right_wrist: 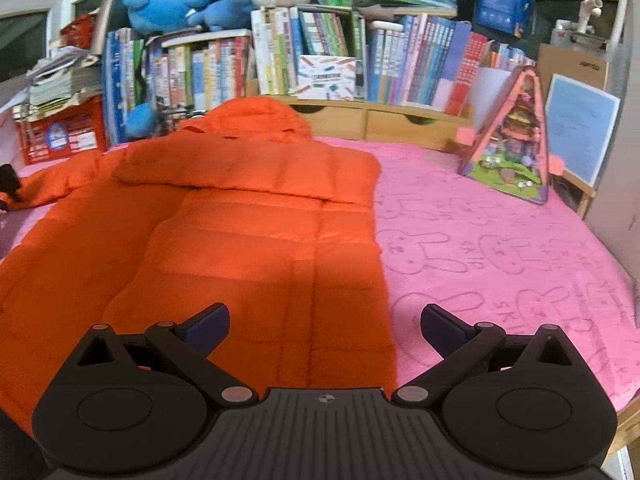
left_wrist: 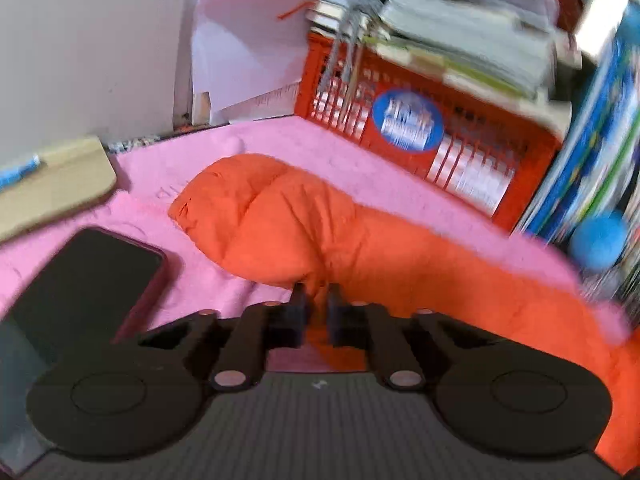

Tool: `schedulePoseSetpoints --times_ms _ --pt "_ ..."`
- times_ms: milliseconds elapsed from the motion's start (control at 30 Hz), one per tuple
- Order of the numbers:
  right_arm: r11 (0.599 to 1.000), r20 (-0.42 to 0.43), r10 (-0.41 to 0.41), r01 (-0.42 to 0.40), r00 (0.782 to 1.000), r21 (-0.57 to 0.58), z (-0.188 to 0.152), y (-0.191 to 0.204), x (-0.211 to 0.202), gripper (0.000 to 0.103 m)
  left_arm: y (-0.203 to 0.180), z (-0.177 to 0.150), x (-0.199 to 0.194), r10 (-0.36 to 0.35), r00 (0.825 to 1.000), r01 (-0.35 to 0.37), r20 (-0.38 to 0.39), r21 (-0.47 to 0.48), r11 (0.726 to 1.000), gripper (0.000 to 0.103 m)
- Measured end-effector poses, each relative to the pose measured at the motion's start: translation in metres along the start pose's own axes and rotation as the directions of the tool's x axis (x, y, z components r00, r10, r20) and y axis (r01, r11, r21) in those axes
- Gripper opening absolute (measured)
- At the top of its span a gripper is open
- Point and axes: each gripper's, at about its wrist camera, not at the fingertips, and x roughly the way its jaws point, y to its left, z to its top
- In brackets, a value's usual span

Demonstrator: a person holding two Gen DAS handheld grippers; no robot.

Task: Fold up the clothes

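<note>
The orange puffer jacket (right_wrist: 224, 240) lies spread across the pink blanket (right_wrist: 500, 248) that covers the surface, hood toward the row of books (right_wrist: 420, 64), one sleeve folded across the chest and the other stretched out to the left.

The left hand-held gripper (left_wrist: 318, 300) is clenched on a fold of that outstretched sleeve (left_wrist: 260, 220), its dark fingers pinching the orange fabric between them. The right hand-held gripper (right_wrist: 325, 322) is released, fingers spread wide, poised over the jacket's lower right edge without touching it.

A red crate (left_wrist: 420, 128) stands at the back, packed with what look like papers, more stacked on top; motion blur makes them hard to read. A dark phone (left_wrist: 88, 280) lies on the blanket beside the sleeve. The jacket's lower hem is cut off by the gripper bodies.
</note>
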Motion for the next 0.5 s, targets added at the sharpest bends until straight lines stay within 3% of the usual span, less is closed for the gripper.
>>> schedulePoseSetpoints --times_ms 100,233,333,433,500 --pt "1.0 0.006 -0.006 0.006 1.0 -0.001 0.002 -0.001 0.003 0.103 -0.007 0.002 -0.011 -0.099 0.992 0.101 0.073 -0.027 0.994 0.008" --pt "1.0 0.008 -0.008 0.008 1.0 0.016 0.003 -0.006 0.008 0.103 -0.031 0.002 -0.032 -0.287 0.952 0.29 0.107 -0.004 0.957 0.007" --pt "0.999 0.005 -0.009 0.009 1.0 0.034 0.002 -0.01 0.009 0.103 -0.065 -0.005 -0.058 -0.456 0.883 0.448 0.115 0.086 0.89 0.007" --pt "0.998 0.001 -0.011 0.011 1.0 0.054 0.0 -0.016 0.01 0.103 -0.11 -0.018 -0.096 -0.621 0.779 0.601 0.087 0.178 0.779 0.007" --pt "0.998 0.0 -0.012 0.012 1.0 0.067 -0.002 -0.019 0.01 0.103 -0.142 -0.036 -0.125 -0.703 0.71 0.667 0.046 0.277 0.692 0.007"
